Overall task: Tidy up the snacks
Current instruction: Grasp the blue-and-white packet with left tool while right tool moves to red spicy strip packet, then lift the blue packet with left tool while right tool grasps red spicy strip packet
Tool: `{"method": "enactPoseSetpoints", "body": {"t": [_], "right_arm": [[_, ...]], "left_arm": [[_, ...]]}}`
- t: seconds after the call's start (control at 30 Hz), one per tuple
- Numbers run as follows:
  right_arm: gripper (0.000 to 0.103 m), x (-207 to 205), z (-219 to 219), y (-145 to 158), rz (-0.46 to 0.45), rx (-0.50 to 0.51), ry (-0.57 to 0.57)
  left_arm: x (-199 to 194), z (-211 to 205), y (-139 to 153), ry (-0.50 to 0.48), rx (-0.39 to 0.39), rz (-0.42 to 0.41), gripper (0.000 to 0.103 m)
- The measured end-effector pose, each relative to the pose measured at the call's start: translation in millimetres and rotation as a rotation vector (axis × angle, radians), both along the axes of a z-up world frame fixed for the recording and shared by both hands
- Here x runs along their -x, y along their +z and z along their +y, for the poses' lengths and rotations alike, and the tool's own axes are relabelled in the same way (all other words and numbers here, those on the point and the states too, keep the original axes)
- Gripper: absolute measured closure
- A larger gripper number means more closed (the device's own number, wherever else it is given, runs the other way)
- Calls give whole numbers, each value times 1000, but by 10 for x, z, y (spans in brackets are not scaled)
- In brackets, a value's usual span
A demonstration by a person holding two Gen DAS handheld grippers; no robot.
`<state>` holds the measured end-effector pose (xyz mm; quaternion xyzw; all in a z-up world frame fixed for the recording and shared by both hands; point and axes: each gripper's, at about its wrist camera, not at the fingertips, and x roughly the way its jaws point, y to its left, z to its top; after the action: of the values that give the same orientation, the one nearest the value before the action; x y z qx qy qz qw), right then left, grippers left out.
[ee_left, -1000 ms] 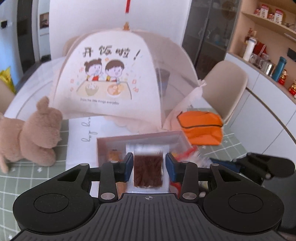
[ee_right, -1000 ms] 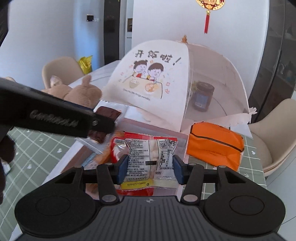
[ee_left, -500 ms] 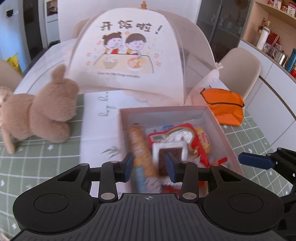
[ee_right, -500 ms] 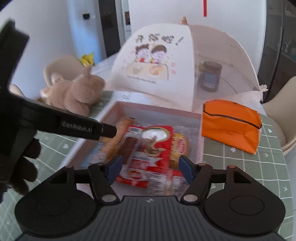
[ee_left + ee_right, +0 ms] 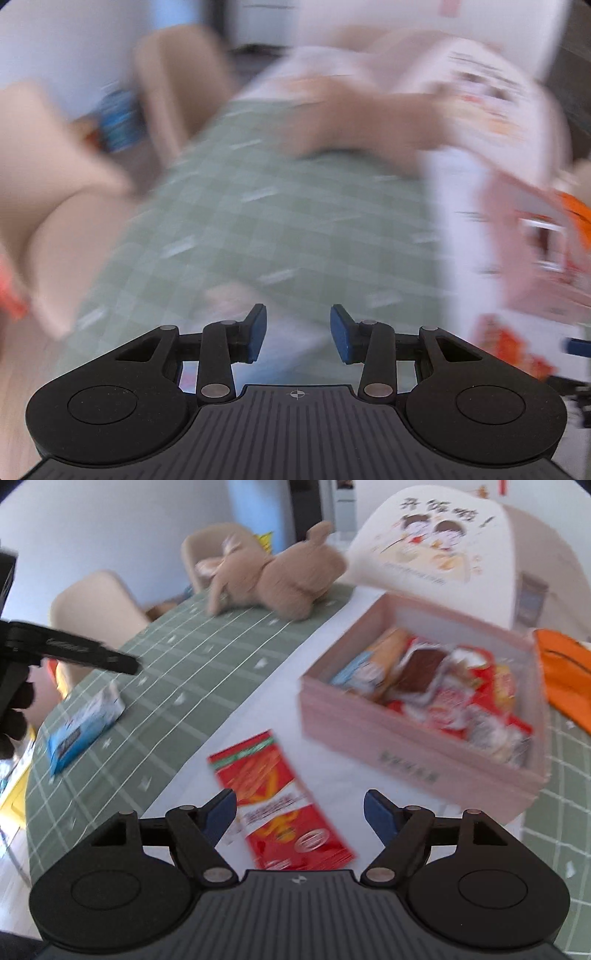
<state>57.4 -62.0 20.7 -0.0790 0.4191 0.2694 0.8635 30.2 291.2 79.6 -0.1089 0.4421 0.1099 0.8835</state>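
Observation:
A pink box (image 5: 424, 753) holds several snack packs, among them a brown bar (image 5: 419, 672) and red packets. A red snack packet (image 5: 280, 801) lies flat on the white mat in front of the box, under my right gripper (image 5: 300, 810), which is open and empty. A blue-and-white snack pack (image 5: 83, 725) lies on the green checked cloth at left. My left gripper (image 5: 298, 332) is open and empty above the green cloth; its view is heavily blurred. It also shows in the right wrist view (image 5: 74, 651), above the blue pack.
A brown plush toy (image 5: 280, 579) lies behind the box. A white mesh food cover (image 5: 443, 542) stands at the back right. An orange pouch (image 5: 565, 672) lies right of the box. Beige chairs (image 5: 96, 605) stand along the table's left side.
Both grippers let go of their snacks over the box and opened. Both then swung left, the left one out over the green cloth, the right one to above the red packet.

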Motion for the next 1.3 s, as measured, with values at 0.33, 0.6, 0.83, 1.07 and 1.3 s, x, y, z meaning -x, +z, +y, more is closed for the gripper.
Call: {"method": "enactPoseSetpoints", "body": {"t": [0.33,0.6,0.83,1.07,1.3], "right_arm": [[24,-156,319,-311,31,63,35],[44,-80,350,-281,20,81,69],[45,156,5,-253,53,61,1],[44,396,-536,-292,24,72,-167],[19,475,-662,-356,-11,108,-251]], "left_arm": [[457,467,-312,108,72,13,61],[197,-153,-372,-112,80,12,61],[59,-835,-300,-278,59,30,61],[-130,-1163,-128,-131,12,-12,61],[-449,-1665,-339,-220,-162,110,45]]}}
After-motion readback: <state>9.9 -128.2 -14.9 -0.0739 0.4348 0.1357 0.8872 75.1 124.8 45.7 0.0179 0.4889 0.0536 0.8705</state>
